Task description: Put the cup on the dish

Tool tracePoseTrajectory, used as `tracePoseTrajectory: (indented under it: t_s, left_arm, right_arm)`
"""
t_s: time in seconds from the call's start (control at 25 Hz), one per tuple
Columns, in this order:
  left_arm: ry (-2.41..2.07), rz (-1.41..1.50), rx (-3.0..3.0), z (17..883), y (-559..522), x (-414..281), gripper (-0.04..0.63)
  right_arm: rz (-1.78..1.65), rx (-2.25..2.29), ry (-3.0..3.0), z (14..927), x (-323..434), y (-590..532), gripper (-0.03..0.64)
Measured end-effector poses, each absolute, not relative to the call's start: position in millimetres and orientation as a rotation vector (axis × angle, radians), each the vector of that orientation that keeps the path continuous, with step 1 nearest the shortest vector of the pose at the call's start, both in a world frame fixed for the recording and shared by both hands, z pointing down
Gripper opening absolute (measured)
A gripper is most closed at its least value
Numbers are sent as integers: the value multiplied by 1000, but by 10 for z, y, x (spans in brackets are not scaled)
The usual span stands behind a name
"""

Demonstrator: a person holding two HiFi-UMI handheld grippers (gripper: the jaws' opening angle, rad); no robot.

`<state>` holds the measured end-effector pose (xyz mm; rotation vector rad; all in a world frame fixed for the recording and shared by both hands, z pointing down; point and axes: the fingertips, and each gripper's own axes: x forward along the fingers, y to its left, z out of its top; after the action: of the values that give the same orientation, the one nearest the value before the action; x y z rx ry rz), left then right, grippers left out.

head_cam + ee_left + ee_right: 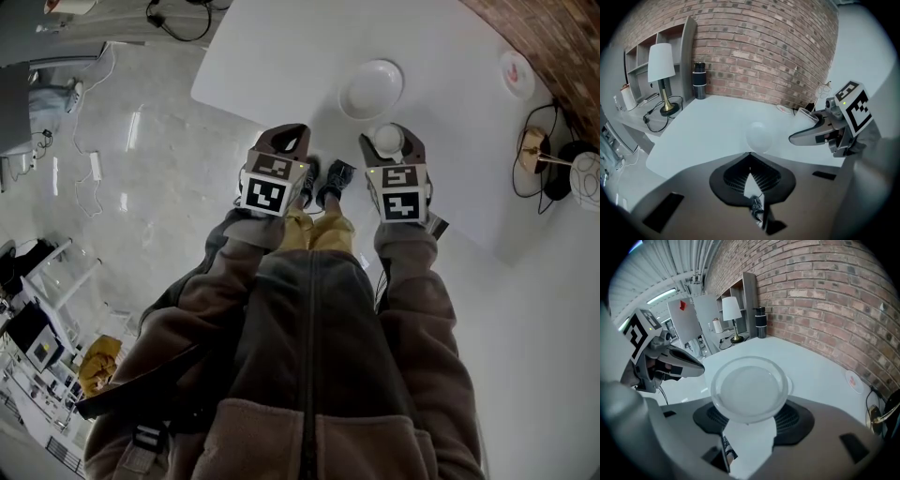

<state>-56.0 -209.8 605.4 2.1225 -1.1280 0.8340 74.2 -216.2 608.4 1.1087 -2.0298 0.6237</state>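
Observation:
A white dish [371, 89] lies on the white table [281, 56], just beyond both grippers. My right gripper [389, 138] is shut on a pale translucent cup [389, 139], held upright near the table's front edge and a little short of the dish. In the right gripper view the cup [749, 389] sits rim up between the dark pads [797, 419]. My left gripper [284, 139] hovers at the table's edge to the left, its jaws shut with nothing in them. In the left gripper view the dish [758, 137] lies straight ahead of the closed tips.
A brick wall [759, 51] runs behind the table. A lamp [661, 70] and a dark bottle [699, 80] stand at the far left end. A small round disc [517, 73] lies at the far right, with cables [539, 155] beside it. The person's shoes [323, 183] are below the table edge.

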Motion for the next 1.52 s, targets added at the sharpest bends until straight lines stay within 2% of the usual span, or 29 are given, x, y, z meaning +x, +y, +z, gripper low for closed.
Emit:
tracePoseTrajectory:
  t_s: [0.64,1.52]
  left_arm:
    - [-1116,837,2054,6466,-2216,-487,6]
    - [-1142,819,1992,6668,-2284,-584,6]
  right_arm:
    - [624,1088,-2033,6663,710,-2662,255]
    - [605,1041,-2014,7017,620,-2985,256]
